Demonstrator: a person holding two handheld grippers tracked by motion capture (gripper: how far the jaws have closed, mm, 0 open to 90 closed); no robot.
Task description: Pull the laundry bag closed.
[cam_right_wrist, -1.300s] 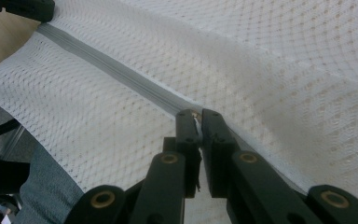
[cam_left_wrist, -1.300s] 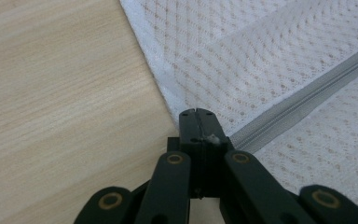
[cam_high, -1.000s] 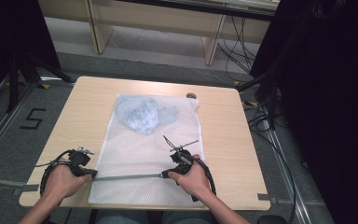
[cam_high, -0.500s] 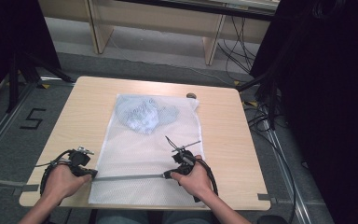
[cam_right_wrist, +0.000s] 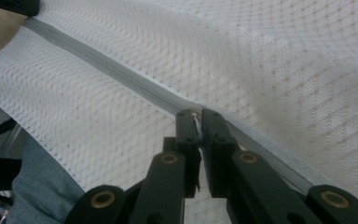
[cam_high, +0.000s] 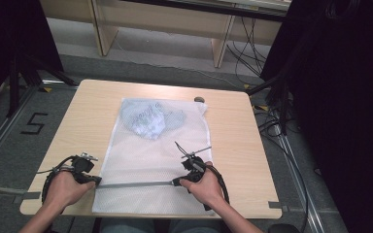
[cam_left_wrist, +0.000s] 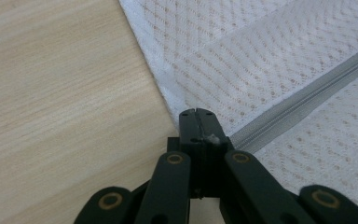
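A mesh bag (cam_high: 153,165) lies on the table (cam_high: 233,136), bundled cloth (cam_high: 148,119) inside its far end, zipper (cam_high: 136,184) crossing its near end.

One marking is legible: a large black numeral "5" (cam_high: 35,124), painted on the grey floor (cam_high: 9,160) left of the table (cam_high: 233,145), seen from the high view. No brand, label or other text reads on the items in either gripper view.

Around the mesh bag (cam_high: 155,160) the bench (cam_high: 233,141) lies bare to left and right, so a hand passes freely. A bundle (cam_high: 148,119) bulges inside the bag's far end; a small dark disc (cam_high: 199,99) sits just beyond.
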